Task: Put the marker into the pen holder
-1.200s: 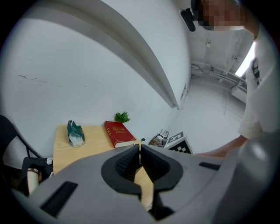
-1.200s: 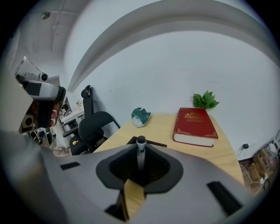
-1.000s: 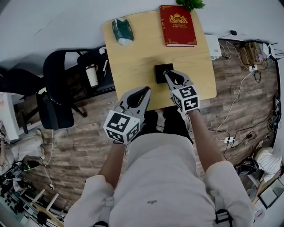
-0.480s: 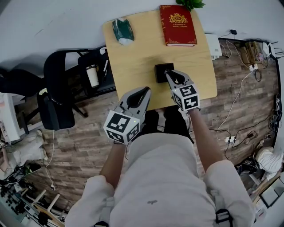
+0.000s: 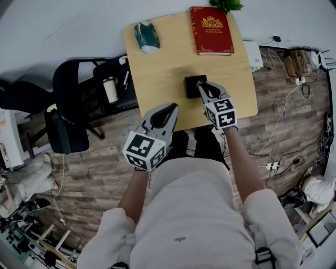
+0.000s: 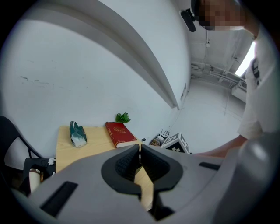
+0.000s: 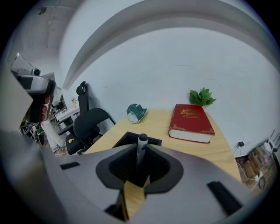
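Observation:
A grey marker with a dark cap stands up between the jaws of my right gripper, which is shut on it. Just beyond it sits the black square pen holder, open at the top. In the head view the right gripper hangs at the near right edge of the pen holder on the wooden table. My left gripper is over the table's front edge, jaws shut with nothing between them.
A red book lies at the table's back right, a green plant behind it. A crumpled green and white bag rests at the back left. A black chair holding a cup stands left of the table.
The right gripper with the marker has crept slightly forward and right toward the pen holder. The left gripper has held still.

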{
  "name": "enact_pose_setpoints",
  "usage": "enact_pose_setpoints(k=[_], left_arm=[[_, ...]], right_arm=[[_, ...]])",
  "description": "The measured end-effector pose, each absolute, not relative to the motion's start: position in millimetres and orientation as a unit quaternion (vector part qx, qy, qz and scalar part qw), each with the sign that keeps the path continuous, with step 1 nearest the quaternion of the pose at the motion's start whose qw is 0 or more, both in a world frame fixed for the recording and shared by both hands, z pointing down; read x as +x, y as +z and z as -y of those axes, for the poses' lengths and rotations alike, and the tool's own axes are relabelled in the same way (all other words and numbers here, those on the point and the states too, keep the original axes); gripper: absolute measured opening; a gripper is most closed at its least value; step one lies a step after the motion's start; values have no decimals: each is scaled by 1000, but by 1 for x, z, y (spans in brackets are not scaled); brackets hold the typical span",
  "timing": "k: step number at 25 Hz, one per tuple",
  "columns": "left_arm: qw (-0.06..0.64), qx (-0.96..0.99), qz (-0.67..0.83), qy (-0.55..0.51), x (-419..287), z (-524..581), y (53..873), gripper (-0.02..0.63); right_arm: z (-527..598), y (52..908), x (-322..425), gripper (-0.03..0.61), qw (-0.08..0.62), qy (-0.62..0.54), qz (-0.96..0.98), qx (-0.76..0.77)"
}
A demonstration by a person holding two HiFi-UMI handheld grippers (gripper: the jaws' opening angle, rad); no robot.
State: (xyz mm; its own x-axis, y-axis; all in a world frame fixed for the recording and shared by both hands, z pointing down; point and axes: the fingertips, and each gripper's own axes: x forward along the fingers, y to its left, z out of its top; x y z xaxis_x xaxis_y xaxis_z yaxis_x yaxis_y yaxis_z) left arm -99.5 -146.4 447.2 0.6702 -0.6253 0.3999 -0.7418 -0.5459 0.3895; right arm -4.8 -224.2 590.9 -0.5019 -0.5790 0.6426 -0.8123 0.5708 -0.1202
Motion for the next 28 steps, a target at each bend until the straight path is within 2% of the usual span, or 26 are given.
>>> enact_pose_setpoints(k=[28], left_arm=[[254, 876, 398, 98, -98, 134, 436, 15]], right_arm=[[205, 555, 6, 52, 262, 170, 846, 432]])
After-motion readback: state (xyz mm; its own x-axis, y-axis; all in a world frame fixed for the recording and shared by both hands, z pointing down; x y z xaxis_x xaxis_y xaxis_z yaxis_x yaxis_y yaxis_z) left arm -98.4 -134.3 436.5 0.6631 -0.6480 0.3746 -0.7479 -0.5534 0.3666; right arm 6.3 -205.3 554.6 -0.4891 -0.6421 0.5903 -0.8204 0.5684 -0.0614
